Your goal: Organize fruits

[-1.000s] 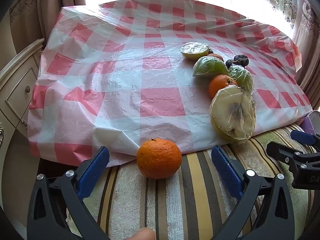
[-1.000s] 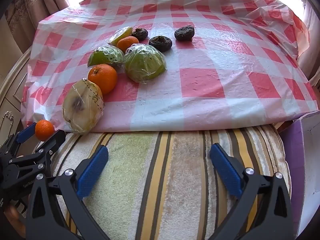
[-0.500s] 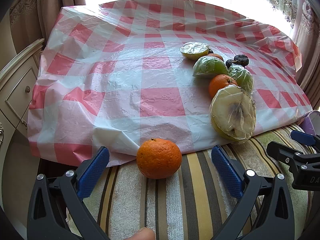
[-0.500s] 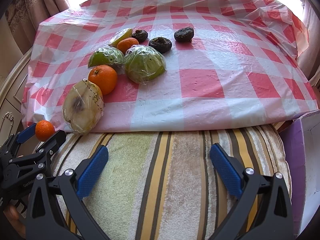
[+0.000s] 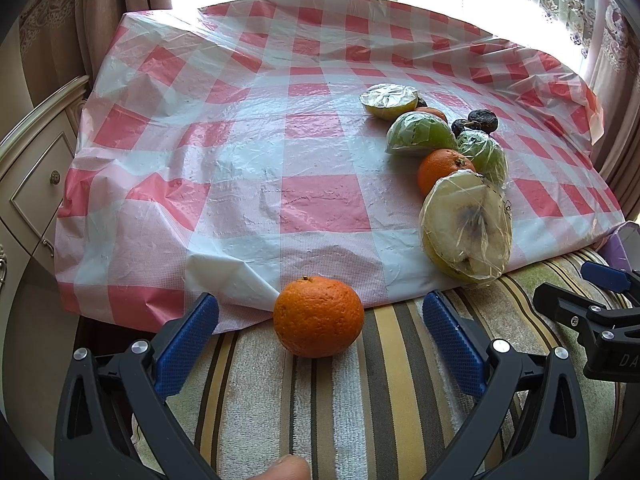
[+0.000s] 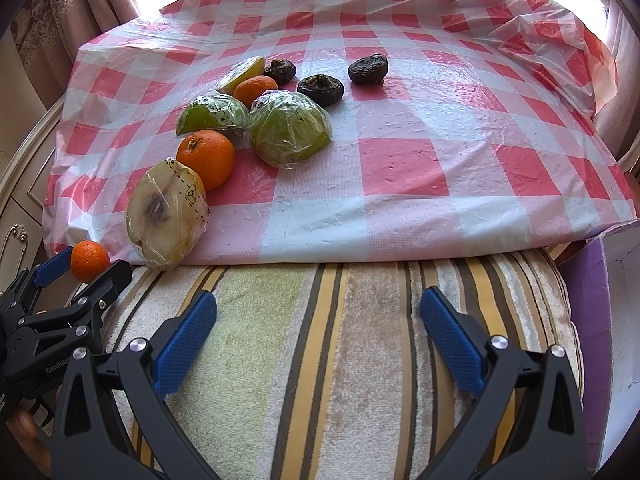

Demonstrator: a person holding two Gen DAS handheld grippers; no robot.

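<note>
The left gripper [image 5: 320, 336] gapes wide around a lone orange [image 5: 319, 317] low in the frame's centre, neither finger touching it.

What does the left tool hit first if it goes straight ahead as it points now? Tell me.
Most likely the loose orange. It sits on the striped towel, centred ahead of the open left tool and just in front of the checked cloth's edge. How far ahead it lies is hard to judge.
</note>
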